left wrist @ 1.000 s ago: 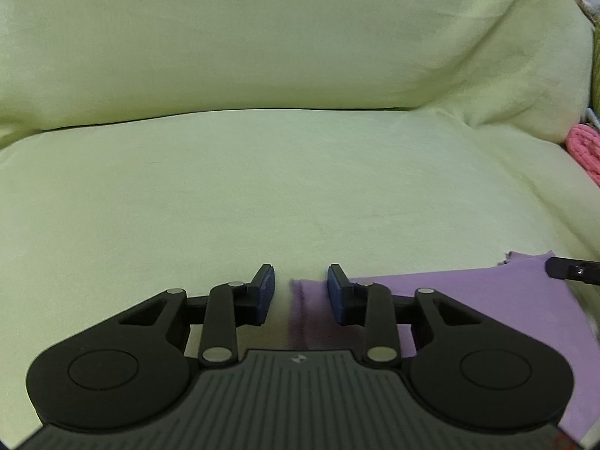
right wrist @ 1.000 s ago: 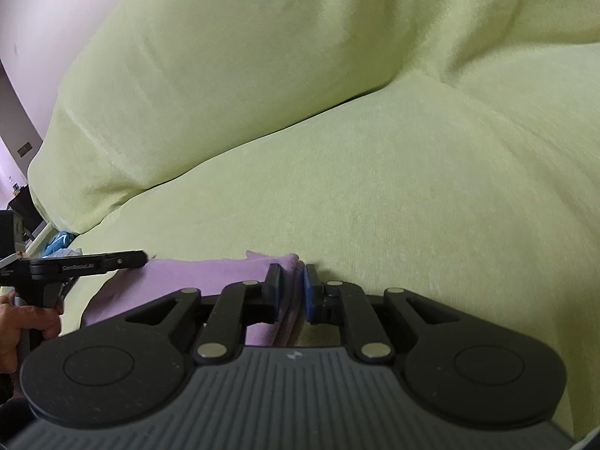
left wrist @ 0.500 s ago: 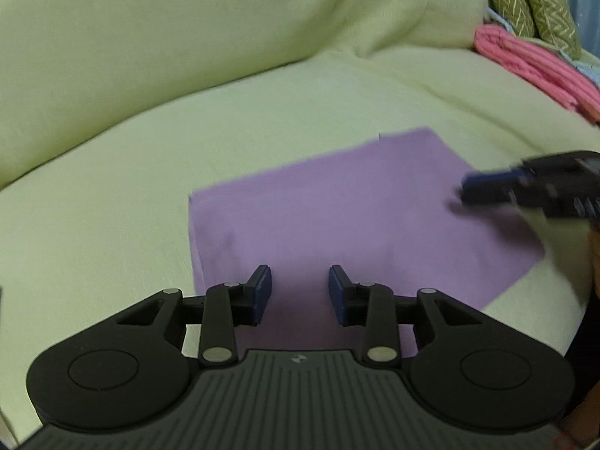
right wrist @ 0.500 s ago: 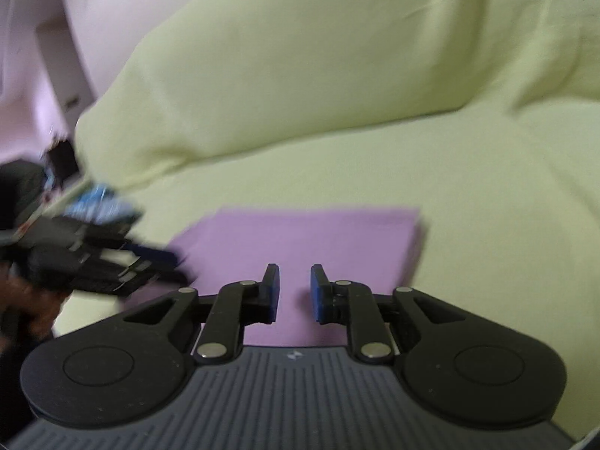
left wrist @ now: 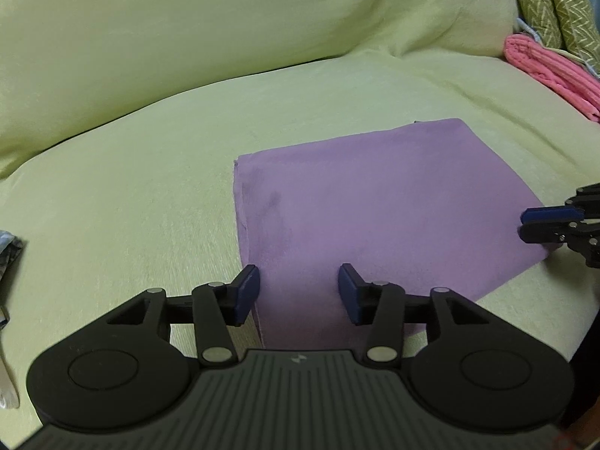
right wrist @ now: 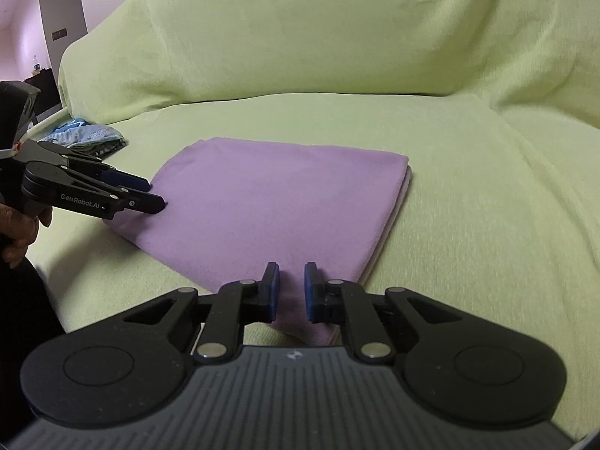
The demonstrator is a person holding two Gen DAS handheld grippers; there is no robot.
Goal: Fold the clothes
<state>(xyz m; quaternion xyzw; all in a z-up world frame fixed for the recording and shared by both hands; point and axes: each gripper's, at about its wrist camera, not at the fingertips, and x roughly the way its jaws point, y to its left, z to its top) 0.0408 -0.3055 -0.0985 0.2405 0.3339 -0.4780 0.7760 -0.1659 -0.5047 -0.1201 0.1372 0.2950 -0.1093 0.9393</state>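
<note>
A purple cloth lies folded flat in a rectangle on the yellow-green sofa seat; it also shows in the right wrist view. My left gripper is open and empty, hovering over the cloth's near left corner. It shows from the side in the right wrist view at the cloth's left corner. My right gripper is slightly open and empty over the cloth's near edge. It shows in the left wrist view at the cloth's right corner.
A pink folded garment and green patterned cushions sit at the sofa's far right. A light blue garment pile lies at the sofa's left end. The sofa backrest rises behind the seat.
Both grippers have let go of the cloth and pulled back and up. The right gripper was shut on the cloth's edge; now it is slightly open. The cloth now lies flat.
</note>
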